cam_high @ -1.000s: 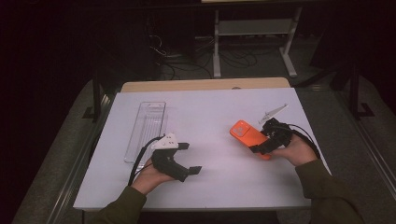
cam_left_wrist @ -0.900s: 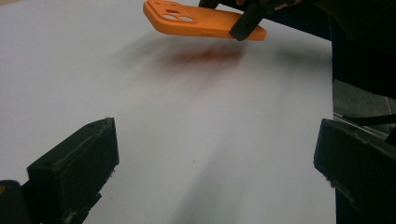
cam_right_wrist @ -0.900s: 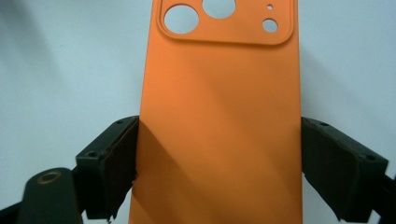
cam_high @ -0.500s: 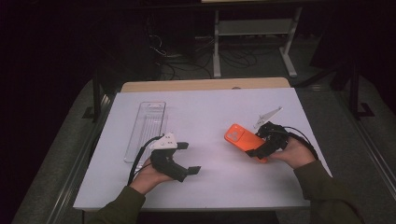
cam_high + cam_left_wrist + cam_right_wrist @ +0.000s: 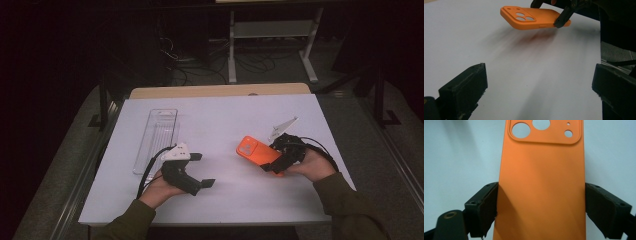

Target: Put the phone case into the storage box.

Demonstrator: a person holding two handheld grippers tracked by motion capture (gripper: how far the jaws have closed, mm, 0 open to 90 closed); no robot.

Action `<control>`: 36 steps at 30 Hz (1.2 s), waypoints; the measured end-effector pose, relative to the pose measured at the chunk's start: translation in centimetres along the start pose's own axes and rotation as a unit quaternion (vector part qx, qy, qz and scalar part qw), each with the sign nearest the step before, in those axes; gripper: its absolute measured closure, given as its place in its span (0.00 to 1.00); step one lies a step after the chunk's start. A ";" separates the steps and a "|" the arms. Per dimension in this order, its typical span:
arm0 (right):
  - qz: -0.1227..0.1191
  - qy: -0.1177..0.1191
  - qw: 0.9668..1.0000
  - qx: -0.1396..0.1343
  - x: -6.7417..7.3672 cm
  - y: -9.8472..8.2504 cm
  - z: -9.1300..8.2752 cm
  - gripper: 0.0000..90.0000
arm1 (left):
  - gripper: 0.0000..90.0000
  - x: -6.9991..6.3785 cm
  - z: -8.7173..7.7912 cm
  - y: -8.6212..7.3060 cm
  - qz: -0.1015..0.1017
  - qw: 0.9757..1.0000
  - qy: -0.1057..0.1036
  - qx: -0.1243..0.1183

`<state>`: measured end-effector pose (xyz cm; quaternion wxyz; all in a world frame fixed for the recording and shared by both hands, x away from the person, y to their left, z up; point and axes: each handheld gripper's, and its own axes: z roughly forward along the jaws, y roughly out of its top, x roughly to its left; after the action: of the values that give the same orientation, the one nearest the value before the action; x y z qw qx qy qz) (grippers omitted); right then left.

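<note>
The right claw (image 5: 276,161) holds an orange phone case (image 5: 258,151) by its two long sides, one black pad on each edge, and the case hangs in the air above the white desk (image 5: 235,120), camera holes pointing away from the hand; so the step in hand looks like carrying the case, lifted and held flat. The left claw (image 5: 201,170) rests low over the desk with its jaws wide apart and nothing between them; it faces the case from the side.

I think the next move needs a slow, level hand, because the grip is only on the thin edges and the case could slip or tip; it may go to the clear tray (image 5: 157,140) lying well apart on the far left, or to the waiting left claw, but I cannot tell which.

The case looks smooth, soft and bendy, a flat box shape with round corners and round holes; the tray is see-through, long and hard; the desk top is plain and smooth.
</note>
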<state>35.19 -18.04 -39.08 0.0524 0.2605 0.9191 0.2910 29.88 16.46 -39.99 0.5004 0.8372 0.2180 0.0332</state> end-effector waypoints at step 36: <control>-0.090 0.026 0.995 0.017 1.7 2.2 1.2 0.16 | 0.00 0.2 -0.1 0.2 0.001 1.000 0.003 -0.003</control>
<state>35.06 -15.05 -38.80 0.0498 0.1699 0.9447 0.2760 30.10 16.50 -39.80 0.5024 0.8358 0.2185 0.0368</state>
